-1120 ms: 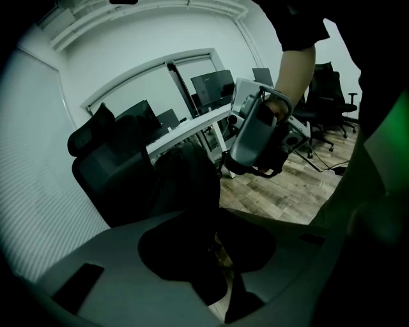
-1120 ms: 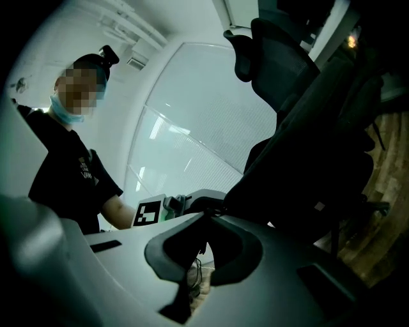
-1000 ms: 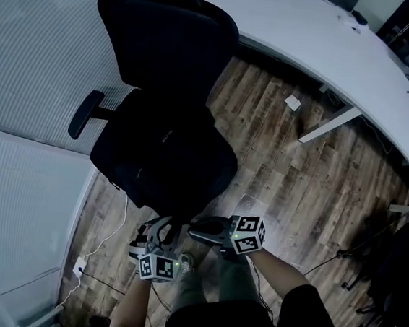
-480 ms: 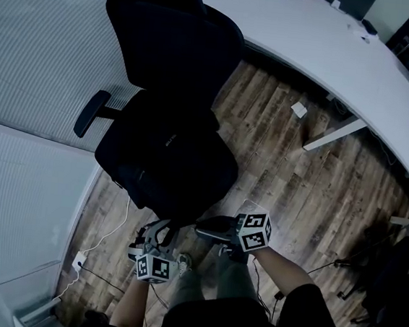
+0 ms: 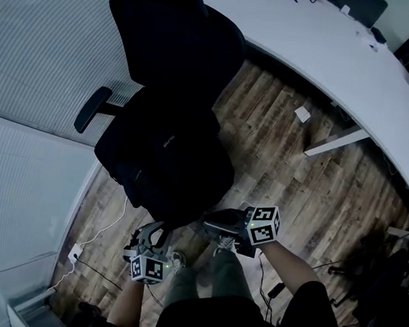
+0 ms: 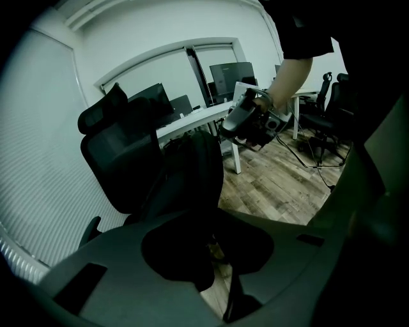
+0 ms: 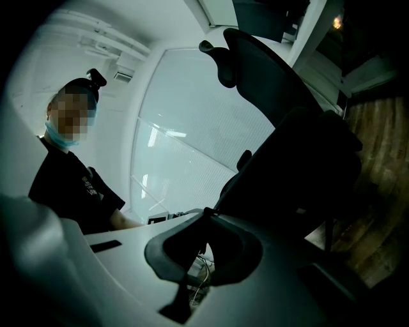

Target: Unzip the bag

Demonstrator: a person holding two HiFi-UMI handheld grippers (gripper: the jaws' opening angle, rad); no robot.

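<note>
A black bag point(image 5: 166, 144) stands on the seat of a black office chair point(image 5: 167, 39); in the left gripper view the bag point(image 6: 192, 166) rises upright in front of the backrest. My left gripper point(image 5: 158, 227) sits at the bag's near lower edge. Dark bag fabric fills the narrow gap at its tips point(image 6: 204, 217), which grip it. My right gripper point(image 5: 206, 216) is shut, with its tips point(image 7: 204, 216) against the bag's near right edge point(image 7: 307, 159). Whether they pinch something thin there is hidden. The right gripper point(image 6: 246, 121) also shows in the left gripper view.
A long white desk point(image 5: 310, 54) curves along the far right, with a leg point(image 5: 334, 140) and a small white box point(image 5: 302, 113) on the wooden floor. A white cable and socket point(image 5: 71, 254) lie at the left by the ribbed white wall. My legs are below the grippers.
The right gripper has shifted slightly right and up along the bag's near edge. The left gripper has dropped a little toward me. The bag and chair stay put.
</note>
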